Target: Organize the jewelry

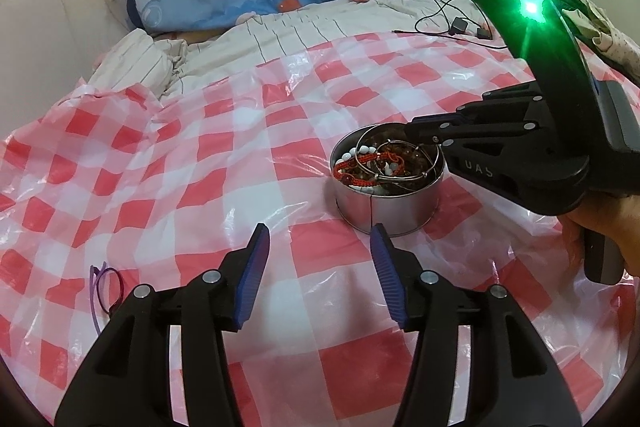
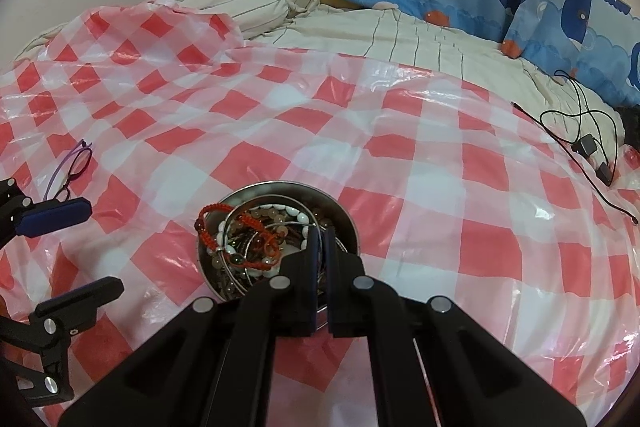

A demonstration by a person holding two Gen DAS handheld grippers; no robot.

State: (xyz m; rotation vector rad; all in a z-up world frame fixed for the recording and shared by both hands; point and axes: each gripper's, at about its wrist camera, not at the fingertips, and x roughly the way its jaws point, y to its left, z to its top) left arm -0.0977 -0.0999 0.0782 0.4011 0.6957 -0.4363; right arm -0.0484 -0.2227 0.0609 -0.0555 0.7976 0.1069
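While the right gripper [image 2: 320, 239] dips closed into the round tin [image 1: 386, 211], apparently pinching a silver bangle [image 1: 404, 163], the left gripper [image 1: 320, 247] waits nearby. Its jaws stand half-spread and empty, likely ready to steady the tin.

The round tin [image 1: 386, 203] is smooth, dull-shining metal. Thin metal bangles [image 2: 280, 227] gleam beside a woven red cord bracelet [image 1: 356, 167] and glossy beads [image 2: 276, 209]. The checked sheet [image 1: 280, 107] is glossy, crinkled plastic.
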